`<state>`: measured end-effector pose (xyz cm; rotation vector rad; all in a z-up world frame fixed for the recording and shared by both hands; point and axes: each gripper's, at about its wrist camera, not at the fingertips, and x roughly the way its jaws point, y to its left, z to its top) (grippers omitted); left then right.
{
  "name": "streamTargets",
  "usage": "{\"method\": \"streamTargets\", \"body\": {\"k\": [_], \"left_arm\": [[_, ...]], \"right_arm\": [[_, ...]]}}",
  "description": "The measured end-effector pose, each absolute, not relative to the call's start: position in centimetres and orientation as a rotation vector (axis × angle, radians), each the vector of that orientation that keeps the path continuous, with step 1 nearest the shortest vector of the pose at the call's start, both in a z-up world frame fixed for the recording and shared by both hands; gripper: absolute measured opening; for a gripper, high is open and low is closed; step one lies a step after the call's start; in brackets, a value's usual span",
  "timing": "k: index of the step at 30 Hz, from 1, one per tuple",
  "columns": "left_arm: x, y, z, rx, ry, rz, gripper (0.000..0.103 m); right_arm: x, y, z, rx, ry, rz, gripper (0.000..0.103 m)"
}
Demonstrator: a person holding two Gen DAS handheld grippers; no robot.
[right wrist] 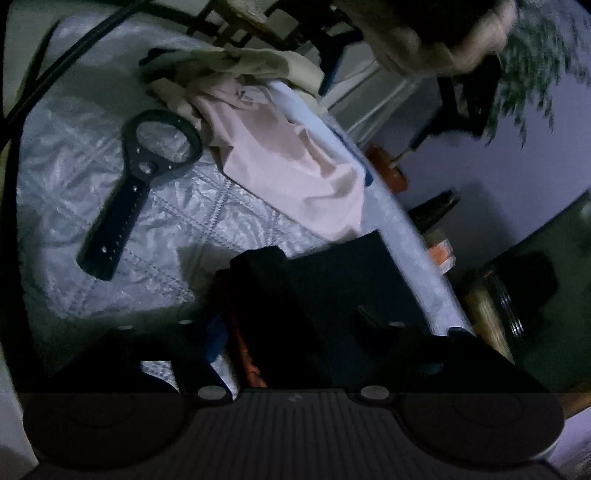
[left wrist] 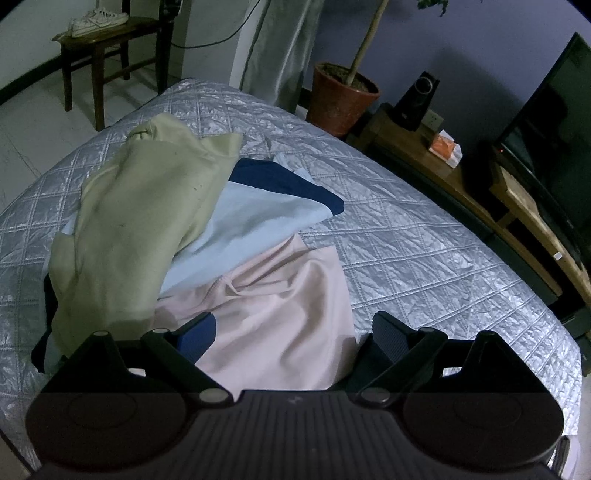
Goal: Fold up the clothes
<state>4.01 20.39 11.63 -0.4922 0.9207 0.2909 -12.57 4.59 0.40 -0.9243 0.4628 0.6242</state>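
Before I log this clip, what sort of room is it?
Probably a bedroom or bed-sitting room in a home: clothes lie on a quilted bed, with a television and a potted plant beside it.

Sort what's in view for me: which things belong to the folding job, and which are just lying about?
For the job:
pink garment
beige garment
light blue garment
navy garment
left tool, open

Lying about:
black ring-headed handle on the quilted bedspread
potted plant
speaker
sneakers

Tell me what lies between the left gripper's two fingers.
Pale pink cloth garment spreads between the open left gripper's fingers on the silver quilted bedspread, shown in the left wrist view.
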Motion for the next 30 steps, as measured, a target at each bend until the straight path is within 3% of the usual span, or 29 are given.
{"method": "streamTargets", "body": {"k": [4,8,16,20,22,24,30], "left_arm": [[4.1,20.3,11.7,-0.494,0.918,0.29,0.091],[4.1,20.3,11.7,-0.495,0.915,0.29,0.091],[4.6,17.1,11.5,-0.459,0.923,0.244,0.091],[5.0,15.3,11.4,-0.437,0.928,0.217,0.091],[5.1,14.4,11.4,-0.427,0.931,0.204,0.091],[5.3,13.5,11.3,-0.416,0.933,0.191,0.091],[5.6,7.0,10.4,-0.33,0.982,0.071,0.091]], "right_arm": [[-11.9,4.0,1.0,-0.791,0.583,0.709,0.023],[-10.9,3.5,1.8,-0.681,0.651,0.708,0.009],[-6.4,-4.1,10.1,-0.165,0.619,0.593,0.009],[-7.7,-16.8,12.8,0.425,0.472,0.335,0.009],[-10.1,-23.1,10.8,0.665,0.424,0.124,0.009],[-11.3,-26.4,7.8,0.767,0.503,-0.045,0.01],[-12.2,-27.4,3.4,0.74,0.703,-0.164,0.022]]}}
